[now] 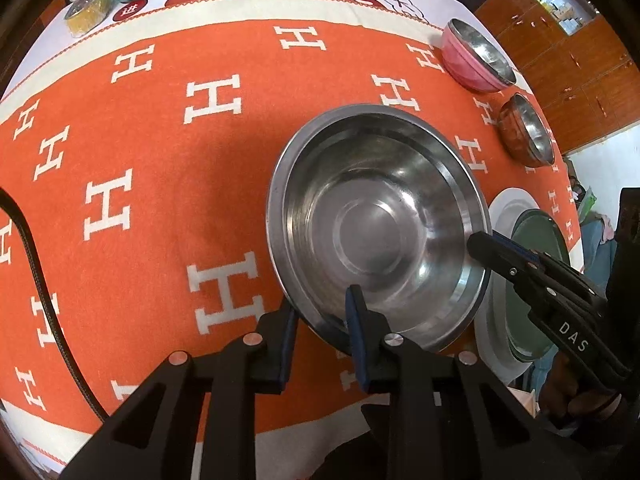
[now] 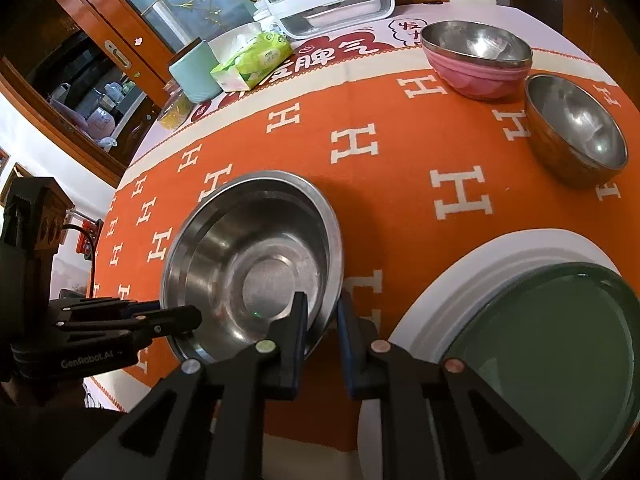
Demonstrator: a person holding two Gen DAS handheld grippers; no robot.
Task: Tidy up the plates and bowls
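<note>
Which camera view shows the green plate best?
The right wrist view: the green plate fills its lower right, lying on a white plate. In the left wrist view it is a sliver partly behind the right gripper.

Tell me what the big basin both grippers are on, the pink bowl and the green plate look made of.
Basin: bare stainless steel, brushed, mirror glints. Pink bowl: steel liner, pink matte shell, probably plastic. Green plate: glossy, likely glazed ceramic or melamine, on a white plate.

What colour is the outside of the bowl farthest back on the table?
Pink, with a bare steel inside. The pink bowl shows best in the right wrist view.
</note>
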